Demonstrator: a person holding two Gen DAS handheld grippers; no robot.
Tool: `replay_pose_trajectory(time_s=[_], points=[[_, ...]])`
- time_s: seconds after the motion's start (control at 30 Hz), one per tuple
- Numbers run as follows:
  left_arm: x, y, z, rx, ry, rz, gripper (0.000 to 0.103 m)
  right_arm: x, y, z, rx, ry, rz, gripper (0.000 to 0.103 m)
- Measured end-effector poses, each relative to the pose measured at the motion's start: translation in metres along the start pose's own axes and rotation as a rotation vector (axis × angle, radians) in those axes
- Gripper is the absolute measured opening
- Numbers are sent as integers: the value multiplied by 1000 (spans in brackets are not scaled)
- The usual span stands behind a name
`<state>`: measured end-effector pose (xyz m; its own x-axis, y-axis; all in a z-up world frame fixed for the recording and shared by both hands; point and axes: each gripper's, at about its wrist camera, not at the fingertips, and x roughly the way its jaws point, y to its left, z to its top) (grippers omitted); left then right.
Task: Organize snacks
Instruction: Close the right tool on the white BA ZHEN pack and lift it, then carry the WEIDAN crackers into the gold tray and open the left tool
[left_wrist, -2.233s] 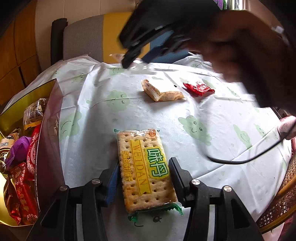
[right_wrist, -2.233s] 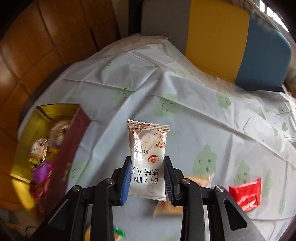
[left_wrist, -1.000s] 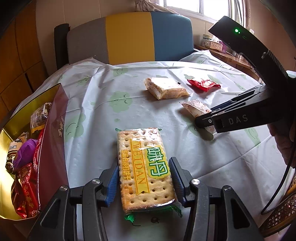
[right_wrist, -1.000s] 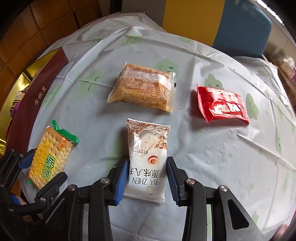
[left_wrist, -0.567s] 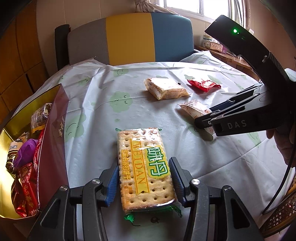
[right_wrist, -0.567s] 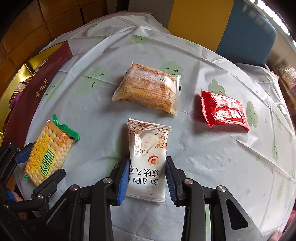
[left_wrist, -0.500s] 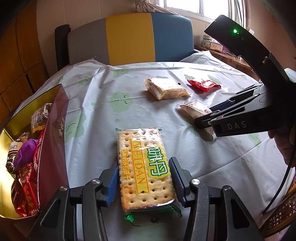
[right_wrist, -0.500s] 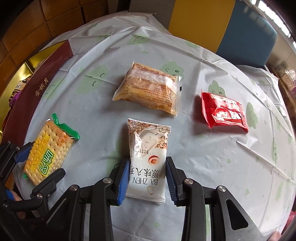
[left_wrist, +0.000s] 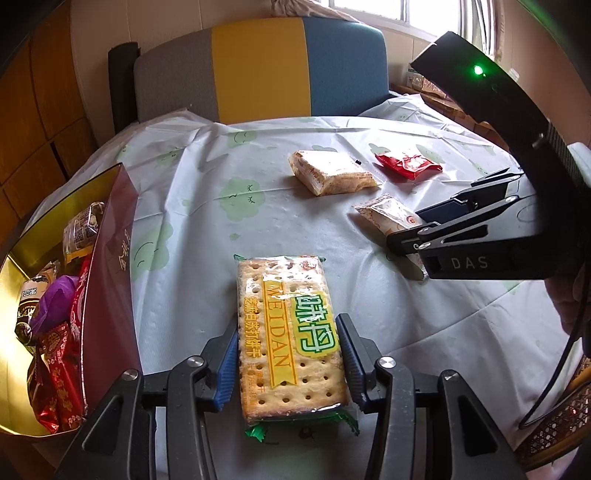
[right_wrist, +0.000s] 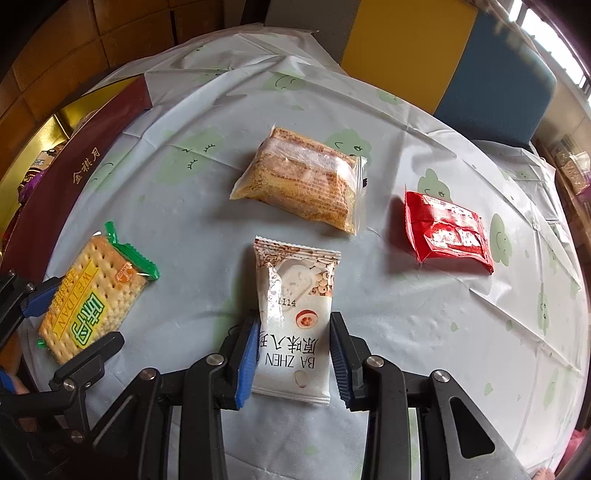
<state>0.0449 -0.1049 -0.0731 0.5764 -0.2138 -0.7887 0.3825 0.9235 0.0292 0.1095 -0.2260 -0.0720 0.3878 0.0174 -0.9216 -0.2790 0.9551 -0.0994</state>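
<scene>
My left gripper (left_wrist: 288, 345) is shut on a WEIDAN cracker pack (left_wrist: 290, 328) lying flat on the tablecloth; the pack also shows in the right wrist view (right_wrist: 92, 299). My right gripper (right_wrist: 293, 343) has its jaws around a white BA ZHEN snack pack (right_wrist: 295, 314) that rests on the table, a small gap at the right pad. That pack (left_wrist: 391, 218) and the right gripper (left_wrist: 424, 232) show at the right of the left wrist view. A gold and maroon box (left_wrist: 107, 258) with several snacks stands at the left.
A clear-wrapped cake pack (right_wrist: 303, 184) and a red packet (right_wrist: 447, 232) lie further out on the round table (right_wrist: 184, 221). A grey, yellow and blue chair (left_wrist: 258, 66) stands behind the table. A cable (left_wrist: 554, 369) hangs at the right.
The right gripper came down from above the table with the white pack and set it on the cloth; its jaws have eased slightly. The left gripper and cracker pack have stayed still.
</scene>
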Motion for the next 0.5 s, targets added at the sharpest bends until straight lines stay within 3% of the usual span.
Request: replay_pose_trajectory(time_s=[0.5], points=[[-49, 13, 21, -53, -53, -52, 49, -2, 4, -2, -18, -13, -11, 36]])
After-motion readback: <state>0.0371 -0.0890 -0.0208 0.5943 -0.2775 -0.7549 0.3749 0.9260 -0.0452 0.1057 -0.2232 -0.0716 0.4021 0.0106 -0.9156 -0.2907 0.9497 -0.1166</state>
